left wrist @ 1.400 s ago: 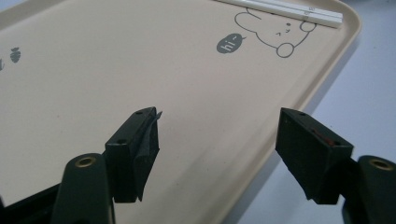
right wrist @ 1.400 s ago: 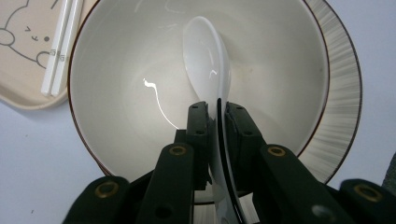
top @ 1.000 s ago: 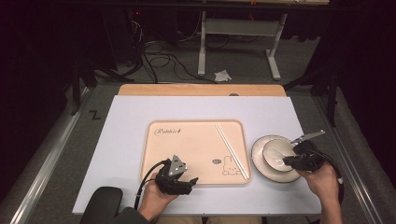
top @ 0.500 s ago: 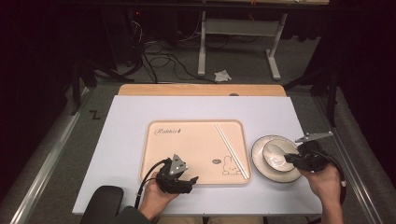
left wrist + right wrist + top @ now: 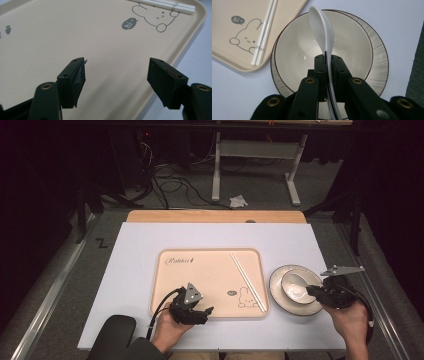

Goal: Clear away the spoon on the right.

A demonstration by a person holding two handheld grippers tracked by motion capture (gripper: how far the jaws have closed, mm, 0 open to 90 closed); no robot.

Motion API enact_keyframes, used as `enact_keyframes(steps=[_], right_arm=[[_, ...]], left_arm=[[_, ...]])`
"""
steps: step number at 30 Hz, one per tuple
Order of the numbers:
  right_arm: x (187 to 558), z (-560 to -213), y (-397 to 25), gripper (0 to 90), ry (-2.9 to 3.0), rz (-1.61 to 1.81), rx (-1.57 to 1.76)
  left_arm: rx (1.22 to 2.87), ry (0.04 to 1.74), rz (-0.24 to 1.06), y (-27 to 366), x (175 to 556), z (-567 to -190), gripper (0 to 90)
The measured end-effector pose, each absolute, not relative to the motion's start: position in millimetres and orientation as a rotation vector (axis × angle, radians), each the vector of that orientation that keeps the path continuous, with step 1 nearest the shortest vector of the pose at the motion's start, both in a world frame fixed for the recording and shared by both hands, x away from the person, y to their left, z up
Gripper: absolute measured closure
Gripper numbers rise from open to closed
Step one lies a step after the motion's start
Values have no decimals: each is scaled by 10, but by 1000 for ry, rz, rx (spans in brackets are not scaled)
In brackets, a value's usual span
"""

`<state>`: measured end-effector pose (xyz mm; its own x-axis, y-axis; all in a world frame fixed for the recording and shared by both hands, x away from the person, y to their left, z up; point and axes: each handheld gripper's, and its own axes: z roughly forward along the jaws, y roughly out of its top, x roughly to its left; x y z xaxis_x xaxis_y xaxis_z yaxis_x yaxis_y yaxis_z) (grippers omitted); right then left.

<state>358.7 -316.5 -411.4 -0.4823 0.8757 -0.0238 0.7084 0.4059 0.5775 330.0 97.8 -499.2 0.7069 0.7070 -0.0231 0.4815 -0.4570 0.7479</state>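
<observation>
The right gripper (image 5: 326,61) is clamped on the white spoon (image 5: 322,27) by its handle (edge-up), poised over the bowl (image 5: 294,47) mid-frame, likely to lift it clear. The left gripper (image 5: 116,75) gapes empty above the tray (image 5: 62,37), waiting.

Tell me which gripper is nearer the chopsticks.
Left. The left gripper sits open on the tray's near edge, beside the chopsticks; the right gripper holds a spoon over the bowl, farther off.
</observation>
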Motion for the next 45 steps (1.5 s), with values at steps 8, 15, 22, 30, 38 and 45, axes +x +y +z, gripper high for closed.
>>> enact_keyframes(steps=[8,15,22,30,38,45], right_arm=[[3472,-4077,-3183,857,2319,771,1380],[3386,-4070,-3154,857,2310,788,1386],[3316,-4048,-3107,857,2297,811,1372],[3309,-4033,-3020,856,2311,832,1343],[3328,-4053,-2950,856,2329,830,1321],[3378,-4045,-2910,856,2326,857,1302]], left_arm=[[2151,882,360,921,3348,-4991,317],[2160,860,344,865,3383,-4991,319],[2166,845,332,827,3402,-4997,321],[2165,848,334,825,3407,-4996,323],[2168,852,345,829,3404,-4994,323],[2171,862,369,863,3379,-4978,322]])
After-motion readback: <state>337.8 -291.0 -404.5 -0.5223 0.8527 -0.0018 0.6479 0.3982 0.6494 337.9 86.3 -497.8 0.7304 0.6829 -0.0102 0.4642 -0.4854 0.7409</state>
